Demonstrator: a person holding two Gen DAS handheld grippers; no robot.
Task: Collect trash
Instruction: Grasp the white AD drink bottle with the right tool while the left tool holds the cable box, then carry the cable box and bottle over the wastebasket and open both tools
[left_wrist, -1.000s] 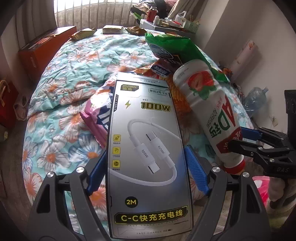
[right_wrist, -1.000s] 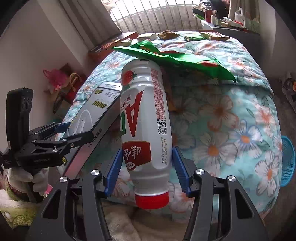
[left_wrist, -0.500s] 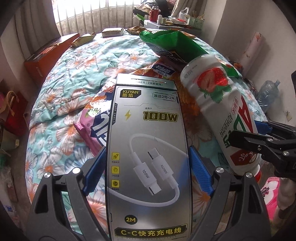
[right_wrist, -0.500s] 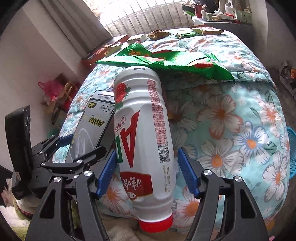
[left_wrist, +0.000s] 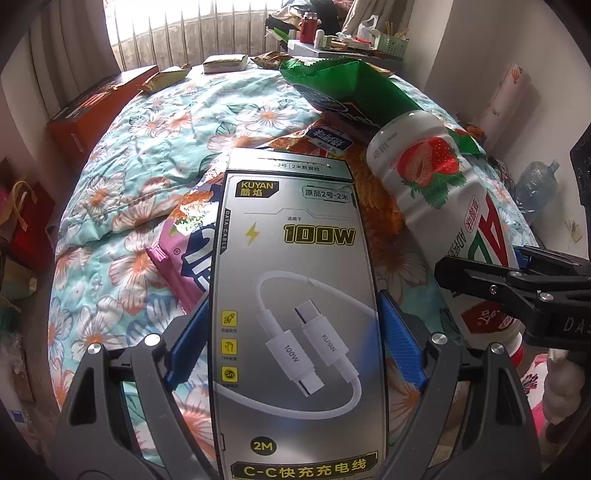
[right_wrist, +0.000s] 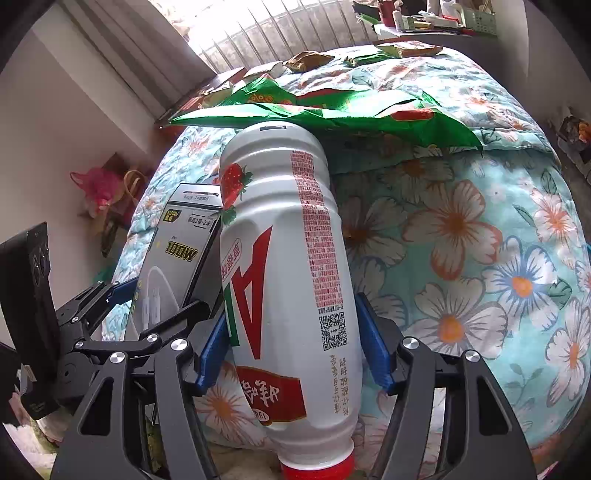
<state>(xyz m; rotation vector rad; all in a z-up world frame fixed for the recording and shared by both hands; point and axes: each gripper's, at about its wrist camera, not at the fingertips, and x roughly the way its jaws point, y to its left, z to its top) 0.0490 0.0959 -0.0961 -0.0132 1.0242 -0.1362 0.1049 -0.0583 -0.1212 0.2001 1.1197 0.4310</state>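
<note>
Box and bottle held over the flowered bed

Left gripper jaws clamp the cable box; right gripper jaws are closing around the white bottle, cap toward the camera.

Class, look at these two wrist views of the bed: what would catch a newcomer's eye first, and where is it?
The silver charging-cable box fills the middle of the left view, clamped between the left tongs. Beside it on the right, a white strawberry-drink bottle with a red cap sits cap-down between the closing right tongs. Behind both, a green snack bag lies on the floral quilt.
</note>
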